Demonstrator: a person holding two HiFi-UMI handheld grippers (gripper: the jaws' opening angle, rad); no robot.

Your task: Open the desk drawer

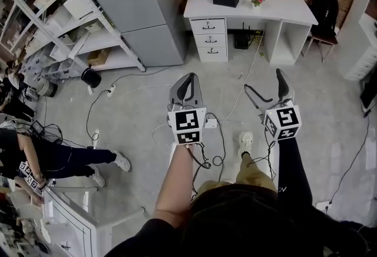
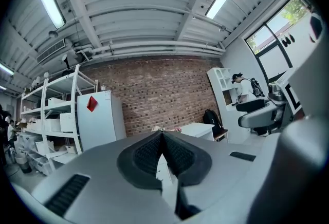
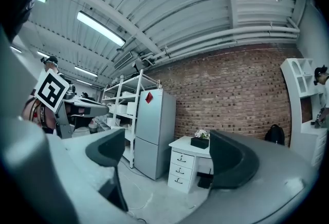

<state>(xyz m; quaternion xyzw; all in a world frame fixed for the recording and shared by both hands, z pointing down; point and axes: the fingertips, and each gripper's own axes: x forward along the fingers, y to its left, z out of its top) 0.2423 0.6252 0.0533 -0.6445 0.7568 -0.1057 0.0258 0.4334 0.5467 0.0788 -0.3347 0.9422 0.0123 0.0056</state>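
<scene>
A white desk [image 1: 247, 3] stands against the brick wall at the far end of the room, with three drawers [image 1: 209, 39] stacked in its left pedestal, all closed. In the right gripper view the same drawers [image 3: 182, 168] show between the jaws, far off. My left gripper [image 1: 187, 88] is held out over the floor, well short of the desk, its jaws shut with nothing between them. My right gripper [image 1: 268, 86] is beside it, jaws open wide and empty. In the left gripper view the pads [image 2: 154, 155] meet at the tip.
A grey fridge [image 1: 141, 5] stands left of the desk, with white shelving [image 1: 65, 20] beyond it. Cables [image 1: 218, 132] and a power strip lie on the floor ahead. A black backpack [image 1: 325, 8] rests on a chair right of the desk. A person [image 1: 59, 158] sits at the left.
</scene>
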